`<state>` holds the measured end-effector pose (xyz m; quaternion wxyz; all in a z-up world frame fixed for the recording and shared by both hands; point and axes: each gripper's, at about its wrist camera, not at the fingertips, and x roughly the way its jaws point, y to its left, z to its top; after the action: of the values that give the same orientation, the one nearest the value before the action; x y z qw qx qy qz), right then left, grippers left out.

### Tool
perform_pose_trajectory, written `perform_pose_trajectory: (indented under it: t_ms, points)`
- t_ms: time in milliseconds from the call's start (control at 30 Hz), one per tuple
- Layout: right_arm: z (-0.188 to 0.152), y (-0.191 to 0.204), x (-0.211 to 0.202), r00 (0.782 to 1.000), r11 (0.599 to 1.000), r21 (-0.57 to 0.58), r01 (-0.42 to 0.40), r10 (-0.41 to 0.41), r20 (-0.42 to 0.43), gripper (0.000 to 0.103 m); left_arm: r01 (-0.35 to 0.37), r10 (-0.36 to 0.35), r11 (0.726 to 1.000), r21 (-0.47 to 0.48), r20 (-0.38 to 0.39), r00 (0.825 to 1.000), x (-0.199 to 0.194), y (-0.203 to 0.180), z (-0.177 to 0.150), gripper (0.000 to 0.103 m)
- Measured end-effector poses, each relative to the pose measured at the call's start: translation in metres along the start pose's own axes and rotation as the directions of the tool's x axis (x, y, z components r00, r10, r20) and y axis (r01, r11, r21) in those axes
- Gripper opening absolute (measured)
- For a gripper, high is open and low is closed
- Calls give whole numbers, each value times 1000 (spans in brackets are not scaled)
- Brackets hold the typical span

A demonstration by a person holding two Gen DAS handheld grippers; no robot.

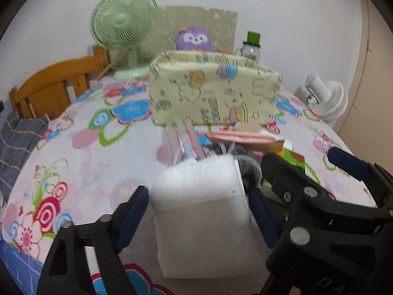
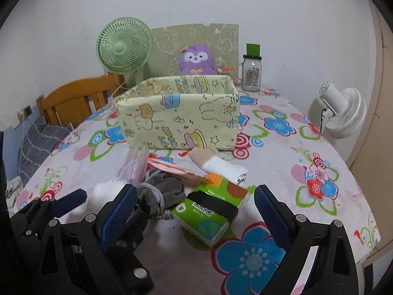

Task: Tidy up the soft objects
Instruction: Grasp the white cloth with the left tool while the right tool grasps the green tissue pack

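Floral cloth in pink, blue and green covers the tabletop, and the scene is taken from left to right. At the far left a wooden chair back is seen, then a pale green fan against the wall. In the left wrist view the left gripper is set around a white foam block; its fingers stand on either side of the block, and whether the pads press on it cannot be told — the picture is blurred there. Behind the block lies a clear zip bag, then a grey glove and a pink envelope. A yellow fabric box with cartoon prints stands upright at mid-table, a purple plush behind it. The right gripper is held released, fingers wide apart, a green tissue pack lying on the cloth between them — untouched. A rolled white sock lies beyond the pack, near the box. A glass jar and a white fan close the right side.
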<state>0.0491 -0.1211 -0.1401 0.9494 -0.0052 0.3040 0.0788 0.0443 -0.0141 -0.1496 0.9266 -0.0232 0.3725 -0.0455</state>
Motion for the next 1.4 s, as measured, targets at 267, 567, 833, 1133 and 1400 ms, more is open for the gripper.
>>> perform_pose_trajectory:
  t_ms: [267,567,833,1133,1400]
  points:
    - [-5,-9,12,999,999,39,10,-8,-36,98,0,0,1000,8,5,1000,2,1,1,57]
    - [-7,-21,32,992,997,69,35,-27,-127,85,-65,65,996,55,5,998,14,-7,4,53]
    - [-10,-18,43,989,996,88,21,-8,-147,74,-84,84,994,69,1,996,20,-10,4,52]
    - [-9,-14,37,991,995,87,41,-30,-131,45,-75,75,994,75,2,997,18,-14,5,46]
    - [-6,-15,27,994,995,98,35,-24,-110,40,-57,56,995,80,17,998,7,-17,8,38]
